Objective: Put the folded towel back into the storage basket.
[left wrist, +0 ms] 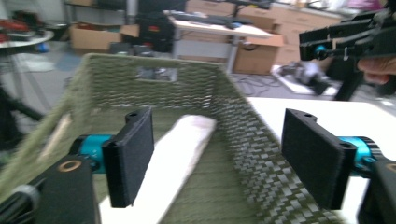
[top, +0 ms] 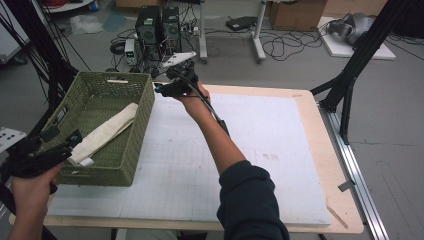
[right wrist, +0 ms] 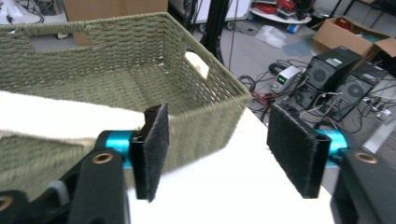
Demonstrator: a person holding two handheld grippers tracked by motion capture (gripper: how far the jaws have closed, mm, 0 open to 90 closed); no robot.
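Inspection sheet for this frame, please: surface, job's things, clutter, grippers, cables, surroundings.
Surface: white gridded mat on a wooden table.
Job's things: folded cream cloth lying inside the green woven basket at the table's left.
Clutter: nothing seen.
Grippers: left gripper open at the basket's near end; right gripper open beside the far corner; both hold nothing.
Cables: one trails along the right forearm.
Surroundings: computer towers, cardboard boxes, floor wiring.
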